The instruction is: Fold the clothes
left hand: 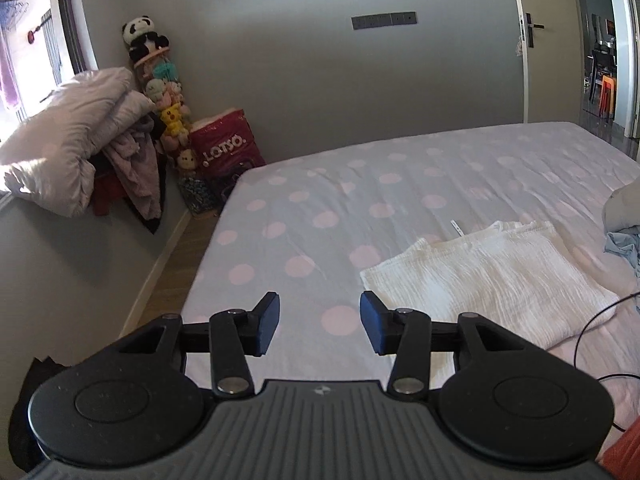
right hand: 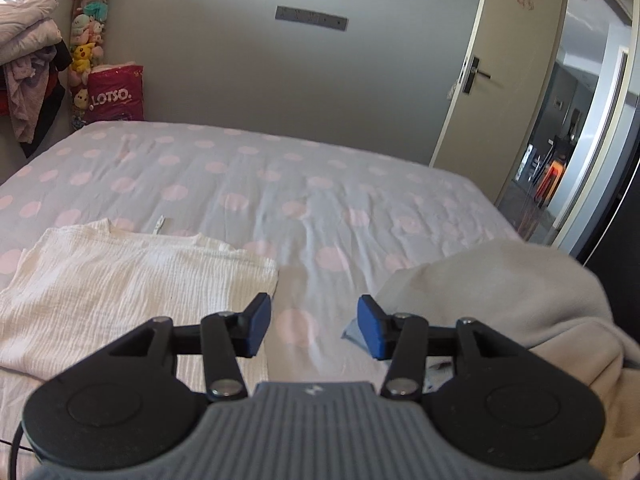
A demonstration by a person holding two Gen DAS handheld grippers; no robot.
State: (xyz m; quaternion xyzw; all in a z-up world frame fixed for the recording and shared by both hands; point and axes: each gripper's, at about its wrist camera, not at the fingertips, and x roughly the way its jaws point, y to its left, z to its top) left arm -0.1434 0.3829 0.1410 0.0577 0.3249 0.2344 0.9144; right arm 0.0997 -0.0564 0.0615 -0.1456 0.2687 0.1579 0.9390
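Plenty of open bedsheet [right hand: 304,184] ahead of both grippers; folded white cloth [right hand: 132,280] sits between them, grey blanket [right hand: 520,300] crowds the right one.

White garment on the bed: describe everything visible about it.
The white garment is a crinkled, gauzy cotton-like fabric, folded into a rough rectangle and lying flat on the polka-dot bedsheet. A small white tag sticks out at its far edge. Neither gripper touches it; a grey garment lies apart, to its right.

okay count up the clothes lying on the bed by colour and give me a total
White, folded garment: 1
Beige, heaped garment: 1
Light blue, crumpled garment: 1
Total on the bed: 3
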